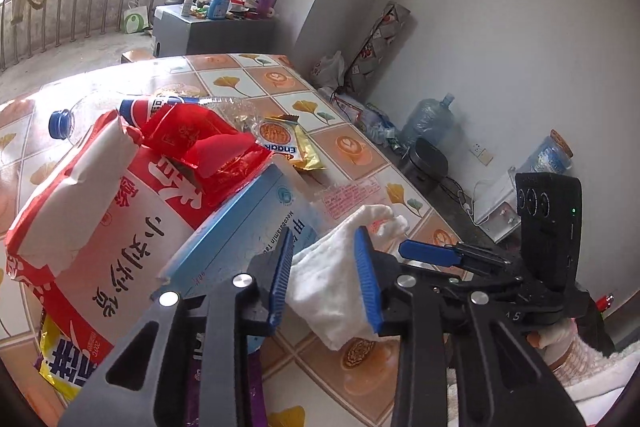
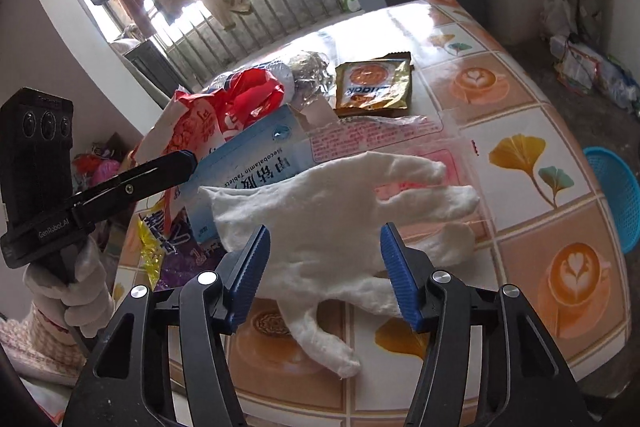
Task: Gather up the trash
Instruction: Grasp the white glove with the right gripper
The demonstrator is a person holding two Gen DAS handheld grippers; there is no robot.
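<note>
A limp white glove lies flat on the counter beside a heap of wrappers, a blue box and a bottle.

- Glove lies flat on the table, right ahead of me, between my right gripper's spread fingers.
- Tablet box just behind-left of the glove, touching it.
- Flour bag left of the box; bottle behind it.
- Snack wrapper behind the box (further back on the table).
- Basket off the table's right edge.
</note>
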